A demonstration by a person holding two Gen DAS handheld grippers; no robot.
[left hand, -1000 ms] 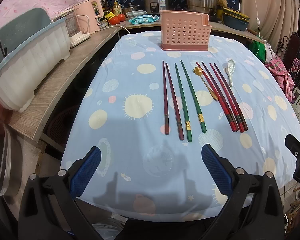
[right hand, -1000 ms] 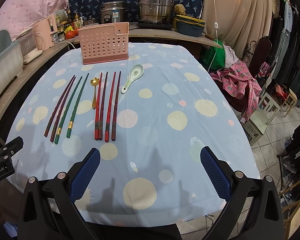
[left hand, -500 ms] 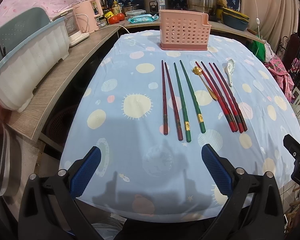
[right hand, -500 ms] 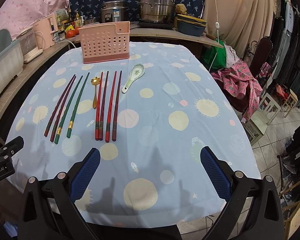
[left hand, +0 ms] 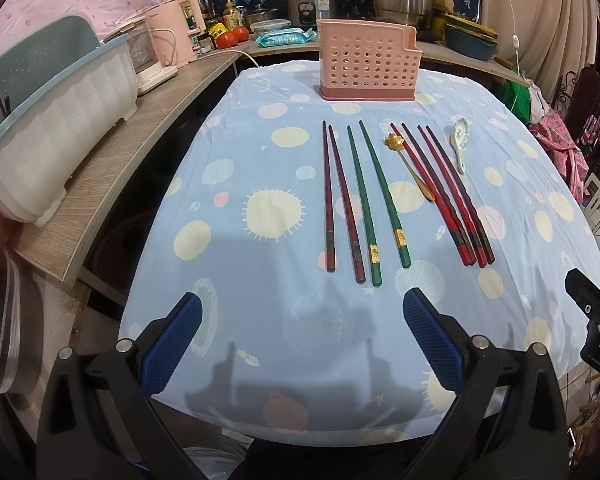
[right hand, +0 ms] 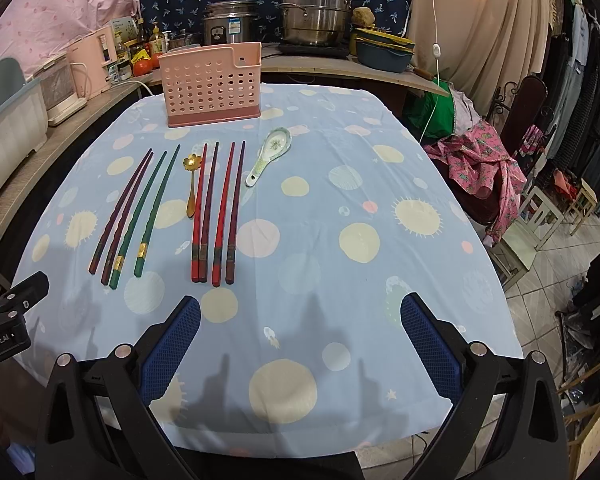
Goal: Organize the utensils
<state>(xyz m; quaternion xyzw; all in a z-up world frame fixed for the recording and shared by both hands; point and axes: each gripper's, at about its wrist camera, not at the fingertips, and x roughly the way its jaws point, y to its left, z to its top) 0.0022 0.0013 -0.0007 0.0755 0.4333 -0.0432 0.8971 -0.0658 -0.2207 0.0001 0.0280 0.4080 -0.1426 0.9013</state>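
Note:
A pink perforated utensil holder [left hand: 367, 65] [right hand: 211, 83] stands at the far end of the table. In front of it lie a dark maroon chopstick pair [left hand: 342, 202] [right hand: 121, 212], a green pair [left hand: 374, 204] [right hand: 148, 212], a gold flower spoon [left hand: 408, 168] [right hand: 190, 184], several red-and-black chopsticks [left hand: 444, 196] [right hand: 218, 212] and a white ceramic spoon [left hand: 460, 142] [right hand: 270, 152]. My left gripper [left hand: 302, 320] hangs open over the near table edge, short of the maroon and green pairs. My right gripper [right hand: 300, 322] is open too, near the edge, right of the red chopsticks. Both hold nothing.
The table wears a blue cloth with pale circles [left hand: 272, 216] [right hand: 380, 208]. A wooden counter [left hand: 112, 160] on the left carries a white-and-blue bin [left hand: 56, 120] and pink appliances [left hand: 172, 36]. Steel pots [right hand: 314, 12] stand behind the holder. Chairs and clothes [right hand: 496, 168] fill the right side.
Both grippers have crept slightly forward over the table, so the utensils sit a touch nearer. Nothing was taken hold of or moved.

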